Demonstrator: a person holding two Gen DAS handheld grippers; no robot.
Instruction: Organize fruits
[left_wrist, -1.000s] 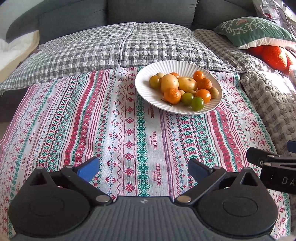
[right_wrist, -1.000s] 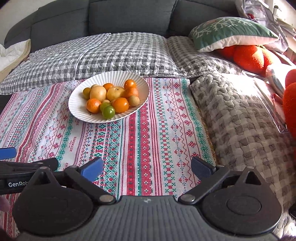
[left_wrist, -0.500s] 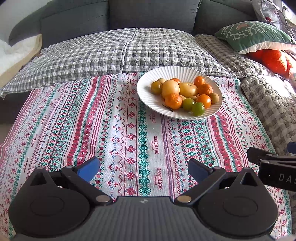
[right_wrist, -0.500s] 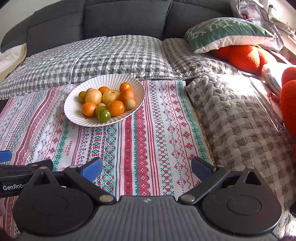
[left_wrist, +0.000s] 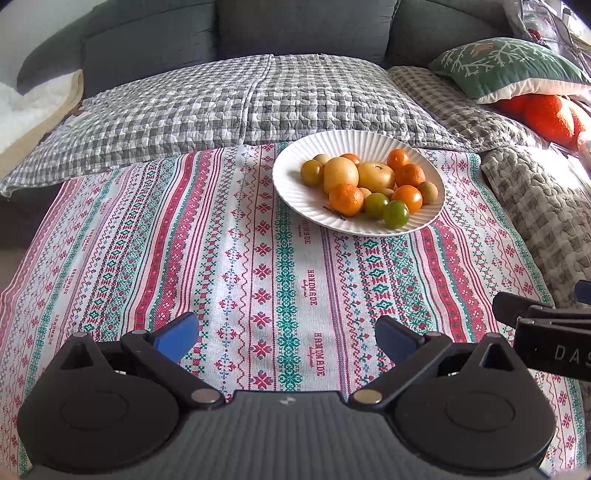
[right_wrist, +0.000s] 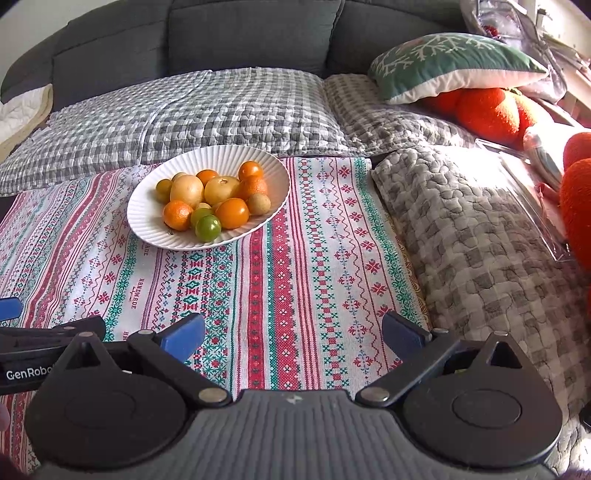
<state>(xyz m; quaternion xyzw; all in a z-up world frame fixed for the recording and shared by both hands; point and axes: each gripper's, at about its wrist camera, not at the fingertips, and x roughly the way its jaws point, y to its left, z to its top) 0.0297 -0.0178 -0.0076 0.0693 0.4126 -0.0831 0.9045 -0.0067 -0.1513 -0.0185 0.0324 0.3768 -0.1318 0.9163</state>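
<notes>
Fruits (left_wrist: 364, 186): all visible pieces lie heaped on the white plate (left_wrist: 295, 186), which rests on the patterned cloth (left_wrist: 258, 277) before the sofa (left_wrist: 295, 33). None lies loose on the cloth. This fits either a completed gathering or a pile awaiting sorting; the step cannot be determined. Left tongs (left_wrist: 287, 334) and right tongs (right_wrist: 293, 332) stand apart, empty, near the cloth's front edge.

White ribbed plate (left_wrist: 314, 206), orange and green fruits (left_wrist: 373, 186), red-and-teal patterned cloth (left_wrist: 221, 266), grey checked quilt (left_wrist: 221, 107), green snowflake pillow (left_wrist: 509, 68)
</notes>
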